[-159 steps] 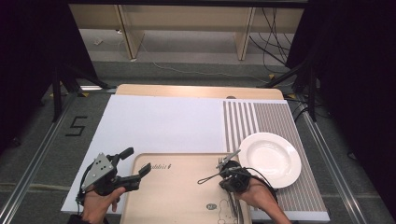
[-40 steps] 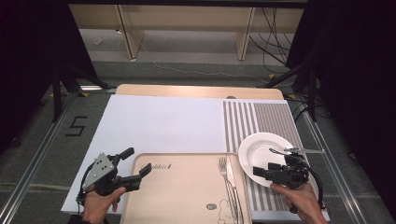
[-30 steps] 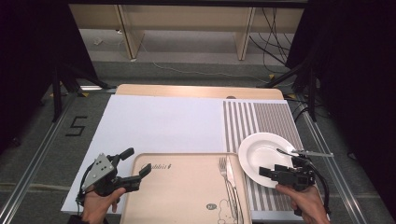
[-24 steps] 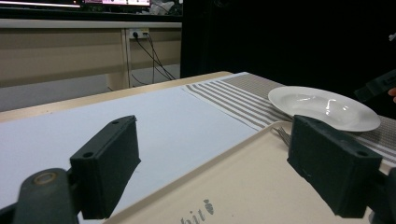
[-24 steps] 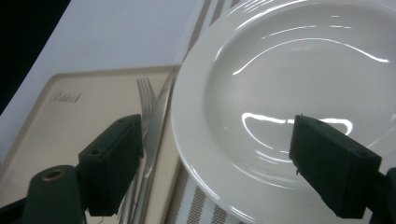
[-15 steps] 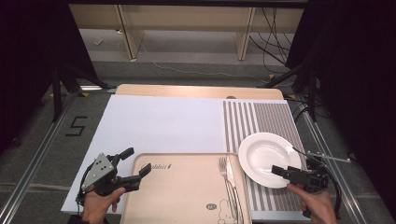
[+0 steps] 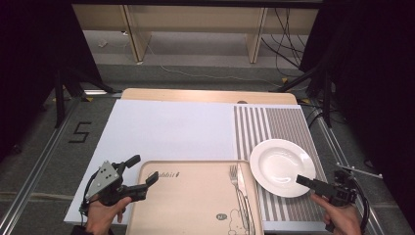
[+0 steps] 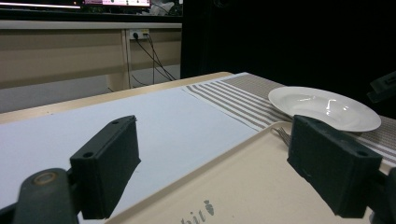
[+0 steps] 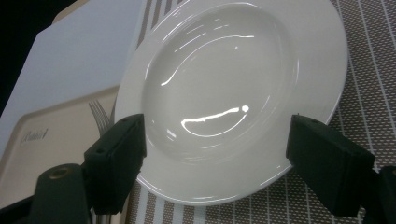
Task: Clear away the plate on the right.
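So we've got the white plate (image 7: pixel 280 166) sitting on the striped mat (image 7: pixel 274 125) at the right side of the table (image 7: pixel 205 96), just beside the right edge of the beige tray (image 7: pixel 195 196). Our right hand-held gripper (image 7: pixel 320 186) is down at the plate's near right rim, and in the right gripper view its jaws stand wide apart with the plate (image 9: pixel 233 93) between and beyond them, nothing held; we honestly can't tell whether the jaws touch the rim or just hover over it. A fork (image 7: pixel 236 177) and what looks like a knife lie along the tray's right edge, close to the plate. Over on the other side, our left hand-held gripper (image 7: pixel 139 178) sits at the tray's near left corner, jaws also wide and empty, one on each side of the tray's rim (image 8: pixel 224 172) in the left gripper view. The big white sheet (image 7: pixel 166 127) covers the rest of the table.
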Motion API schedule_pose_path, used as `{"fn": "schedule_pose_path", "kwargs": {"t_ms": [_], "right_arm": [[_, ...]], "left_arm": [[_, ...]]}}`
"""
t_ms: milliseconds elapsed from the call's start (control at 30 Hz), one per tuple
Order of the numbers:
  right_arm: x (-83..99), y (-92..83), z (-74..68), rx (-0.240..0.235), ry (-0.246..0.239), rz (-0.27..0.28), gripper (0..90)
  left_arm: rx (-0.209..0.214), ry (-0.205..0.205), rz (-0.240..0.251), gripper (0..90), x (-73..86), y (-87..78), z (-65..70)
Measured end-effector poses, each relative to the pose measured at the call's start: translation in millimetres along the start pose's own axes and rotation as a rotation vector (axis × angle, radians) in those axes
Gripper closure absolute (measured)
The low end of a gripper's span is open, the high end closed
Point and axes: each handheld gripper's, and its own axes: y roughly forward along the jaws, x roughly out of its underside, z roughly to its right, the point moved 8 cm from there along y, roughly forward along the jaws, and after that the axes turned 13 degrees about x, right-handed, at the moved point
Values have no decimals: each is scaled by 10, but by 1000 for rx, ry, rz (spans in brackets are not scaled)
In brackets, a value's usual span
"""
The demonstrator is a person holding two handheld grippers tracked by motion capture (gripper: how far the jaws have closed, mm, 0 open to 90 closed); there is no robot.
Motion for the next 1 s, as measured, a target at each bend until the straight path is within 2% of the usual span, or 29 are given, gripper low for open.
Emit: {"fn": "schedule_pose_path", "kwargs": {"t_ms": [33, 67, 100, 133, 167, 267, 300, 367, 433, 500, 533, 567, 600, 633, 667, 800, 967, 1000], "right_arm": [[-12, 14, 35, 10, -21, 18, 212], [-10, 5, 27, -3, 0, 18, 212], [-6, -4, 58, -5, -14, 17, 212], [-3, -9, 66, 0, -4, 13, 212], [8, -29, 69, 9, 29, -5, 212], [8, -23, 117, 1, 33, 6, 214], [14, -35, 113, -11, 51, -11, 215], [25, 5, 151, 9, 42, -6, 218], [34, 3, 147, 0, 64, -24, 218], [32, 9, 165, -5, 55, -20, 221], [45, 1, 161, 7, 81, -38, 222], [42, 7, 183, 7, 67, -29, 224], [35, 29, 183, 11, 93, -22, 225], [47, 18, 183, -11, 97, -39, 226], [47, 35, 196, -1, 96, -34, 229], [54, 60, 182, -25, 103, -49, 237], [79, 101, 201, -15, 96, -77, 243], [69, 106, 192, -8, 123, -85, 243]], "left_arm": [[-1, 1, 0, 160, 0, 1, -1], [0, 2, -1, 160, 1, 2, 0], [1, 0, 0, 160, 1, 3, 3], [0, 2, -1, 160, 0, 0, 3], [0, 2, -1, 160, 0, -1, 4], [0, 2, 0, 160, 0, -3, 3], [1, 2, -1, 160, 1, -3, 4], [1, 1, 0, 160, 0, 1, 4], [3, 4, -2, 160, 0, 7, 3], [3, 5, -4, 160, 1, 9, 4], [4, 3, -2, 160, 0, 12, 7], [5, 3, -3, 160, 1, 13, 8], [5, 2, -3, 160, 1, 13, 8], [5, 3, -3, 160, 1, 12, 8], [5, 3, -2, 159, 0, 12, 7], [4, 2, -3, 160, 3, 13, 7], [7, 2, 1, 160, 0, 20, 9], [11, 2, 5, 160, -1, 23, 10]]}}
